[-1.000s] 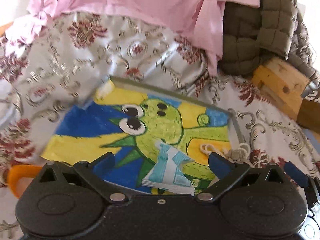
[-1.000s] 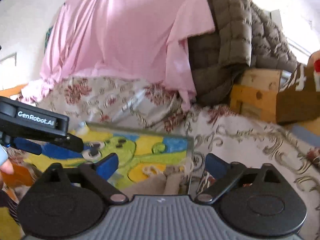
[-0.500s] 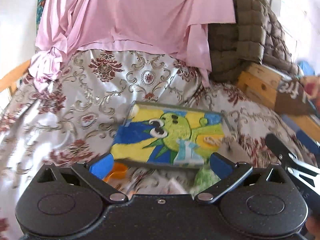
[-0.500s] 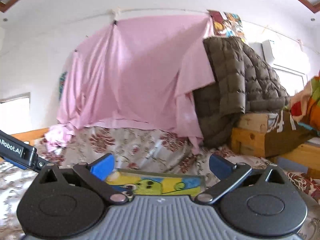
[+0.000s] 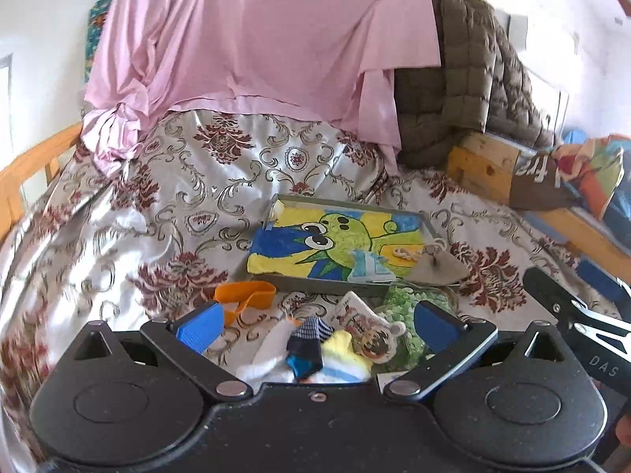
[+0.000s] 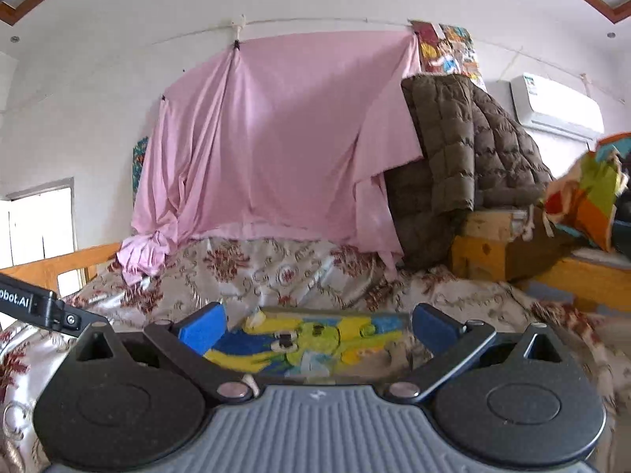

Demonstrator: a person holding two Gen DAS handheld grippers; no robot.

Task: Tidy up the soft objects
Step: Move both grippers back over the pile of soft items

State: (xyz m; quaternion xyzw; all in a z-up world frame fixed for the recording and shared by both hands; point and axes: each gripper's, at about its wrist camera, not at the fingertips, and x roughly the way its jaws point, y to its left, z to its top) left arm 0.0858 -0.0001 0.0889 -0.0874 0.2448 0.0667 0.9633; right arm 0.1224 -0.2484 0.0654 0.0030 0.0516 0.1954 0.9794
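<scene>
Both grippers hang over the bed with jaws spread wide and nothing between them: the left gripper (image 5: 315, 325) low in its frame, the right gripper (image 6: 317, 327) likewise. At the centre of the left view sits the tray (image 5: 315, 283) with a folded blue cloth (image 5: 368, 266) inside. A heap of socks (image 5: 311, 349) lies just below it, on the flowered bedspread (image 5: 177, 197).
</scene>
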